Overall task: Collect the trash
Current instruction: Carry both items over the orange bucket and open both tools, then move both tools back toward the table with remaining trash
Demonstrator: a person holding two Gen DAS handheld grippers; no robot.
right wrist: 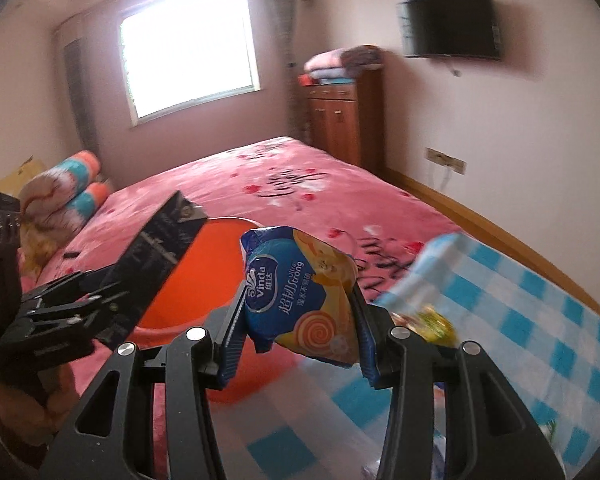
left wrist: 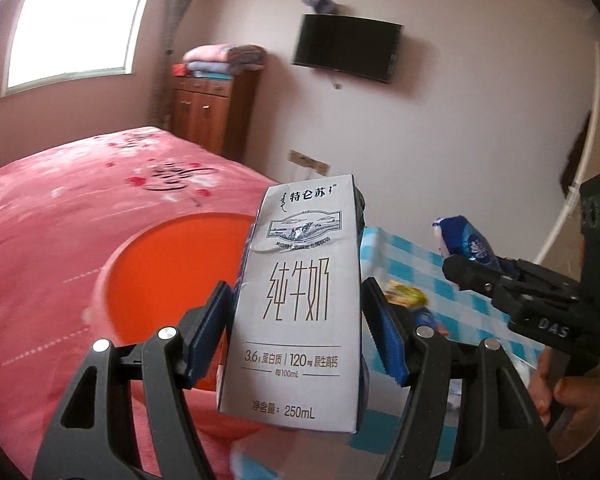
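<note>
A white 250 mL milk carton [left wrist: 300,300] stands upright between the blue pads of my left gripper [left wrist: 296,294], which is shut on it. Behind it an orange basin [left wrist: 172,264] rests on the pink bed. To the right, my right gripper [left wrist: 472,268] holds a blue tissue pack [left wrist: 464,240]. In the right wrist view that crumpled blue and orange Vinda tissue pack [right wrist: 300,292] is pinched between the pads of my right gripper [right wrist: 298,298]. The orange basin [right wrist: 204,264] lies just beyond it. My left gripper [right wrist: 72,300] holds the carton [right wrist: 160,248] over the basin's left rim.
A pink bedspread [left wrist: 60,220] covers the bed. A blue and white checked cloth [right wrist: 520,320] lies at the right with a yellow-green wrapper [right wrist: 432,320] on it. Rolled quilts [right wrist: 60,196] sit at the bed's far left. A wooden cabinet [right wrist: 340,112] and a wall TV [right wrist: 452,24] are behind.
</note>
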